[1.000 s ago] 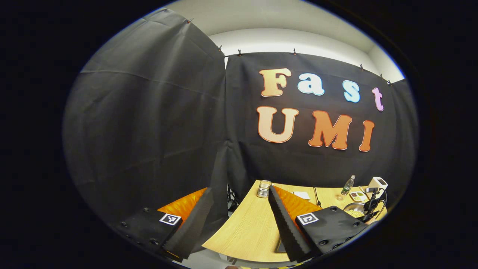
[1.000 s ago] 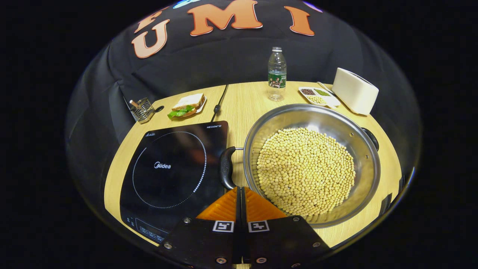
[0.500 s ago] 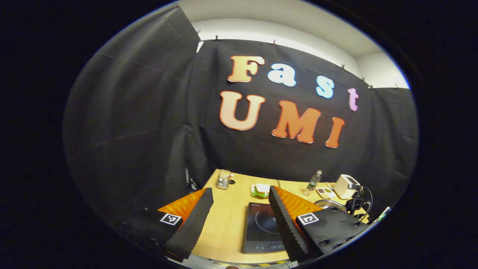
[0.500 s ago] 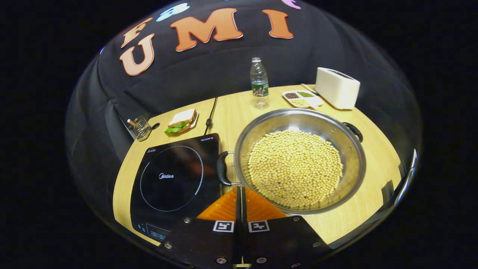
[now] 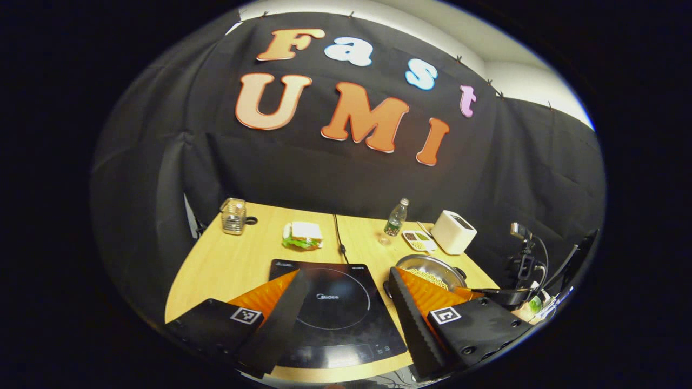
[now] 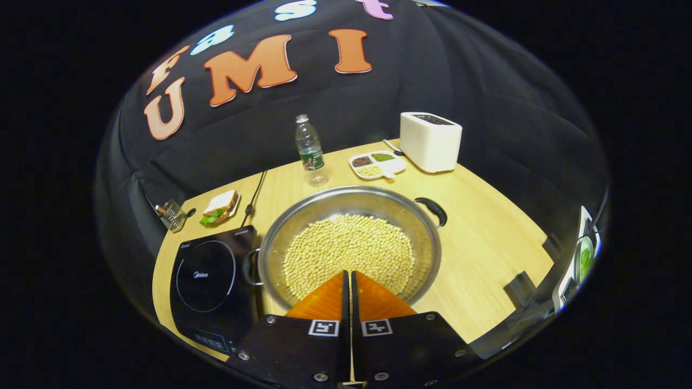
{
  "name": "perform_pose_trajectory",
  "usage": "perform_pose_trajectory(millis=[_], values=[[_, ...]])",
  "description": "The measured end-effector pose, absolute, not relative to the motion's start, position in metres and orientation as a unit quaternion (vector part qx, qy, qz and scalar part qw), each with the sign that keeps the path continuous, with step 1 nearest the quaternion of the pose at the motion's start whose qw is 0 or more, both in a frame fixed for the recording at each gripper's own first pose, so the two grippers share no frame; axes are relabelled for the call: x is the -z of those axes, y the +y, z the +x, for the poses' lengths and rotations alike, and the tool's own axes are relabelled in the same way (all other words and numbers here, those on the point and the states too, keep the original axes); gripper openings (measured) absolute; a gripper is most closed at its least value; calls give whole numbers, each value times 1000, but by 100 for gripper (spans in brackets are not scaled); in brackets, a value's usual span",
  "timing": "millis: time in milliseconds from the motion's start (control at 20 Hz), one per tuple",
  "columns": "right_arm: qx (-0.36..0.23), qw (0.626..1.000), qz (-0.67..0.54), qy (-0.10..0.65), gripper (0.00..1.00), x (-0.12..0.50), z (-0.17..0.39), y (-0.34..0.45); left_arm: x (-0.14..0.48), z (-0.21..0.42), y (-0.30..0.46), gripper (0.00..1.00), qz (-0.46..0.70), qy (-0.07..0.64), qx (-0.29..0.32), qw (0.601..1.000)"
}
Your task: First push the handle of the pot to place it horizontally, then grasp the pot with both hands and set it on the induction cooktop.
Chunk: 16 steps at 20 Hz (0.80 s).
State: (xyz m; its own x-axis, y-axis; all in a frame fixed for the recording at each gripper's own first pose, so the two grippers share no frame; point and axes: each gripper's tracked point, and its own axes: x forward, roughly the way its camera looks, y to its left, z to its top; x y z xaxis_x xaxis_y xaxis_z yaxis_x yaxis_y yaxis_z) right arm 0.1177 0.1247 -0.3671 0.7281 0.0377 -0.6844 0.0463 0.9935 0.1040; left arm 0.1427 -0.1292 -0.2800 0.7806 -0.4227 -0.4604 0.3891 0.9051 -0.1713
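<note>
A steel pot full of yellow beans stands on the wooden table, with one black handle on its left and another at its far right. Just left of it lies the black induction cooktop. My right gripper is shut with nothing in it, its tips over the pot's near rim. In the left gripper view my left gripper is open above the table's near edge, with the cooktop seen between its fingers. The pot lies to its right, partly hidden by the right finger.
Along the table's back stand a water bottle, a white toaster and a divided dish of grains. A sandwich on a plate, a wire holder and the cooktop's cable lie at the back left.
The left gripper's view has swung down from the booth wall to the table, bringing the cooktop between its open fingers. My right gripper has drawn back and shifted right, from beside the pot's left handle, staying shut.
</note>
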Motion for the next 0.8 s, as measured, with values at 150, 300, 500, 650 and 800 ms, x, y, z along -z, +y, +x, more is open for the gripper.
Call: perform_pose_trajectory(millis=[150, 300, 500, 650, 800], values=[[-2, 920, 60, 388, 10, 374, 149, 91, 316, 156, -197, 98, -47, 277, 217, 935], [-9, 916, 49, 398, 27, 382, 184, 63, 357, 172, -245, 99, -35, 312, 208, 926], [-6, 909, 41, 414, 54, 399, 211, 32, 405, 177, -284, 98, -18, 364, 195, 911], [-8, 904, 35, 426, 68, 412, 223, 17, 440, 183, -297, 98, -1, 399, 178, 900], [-20, 900, 31, 435, 89, 419, 231, 13, 465, 186, -299, 98, 10, 437, 160, 885]])
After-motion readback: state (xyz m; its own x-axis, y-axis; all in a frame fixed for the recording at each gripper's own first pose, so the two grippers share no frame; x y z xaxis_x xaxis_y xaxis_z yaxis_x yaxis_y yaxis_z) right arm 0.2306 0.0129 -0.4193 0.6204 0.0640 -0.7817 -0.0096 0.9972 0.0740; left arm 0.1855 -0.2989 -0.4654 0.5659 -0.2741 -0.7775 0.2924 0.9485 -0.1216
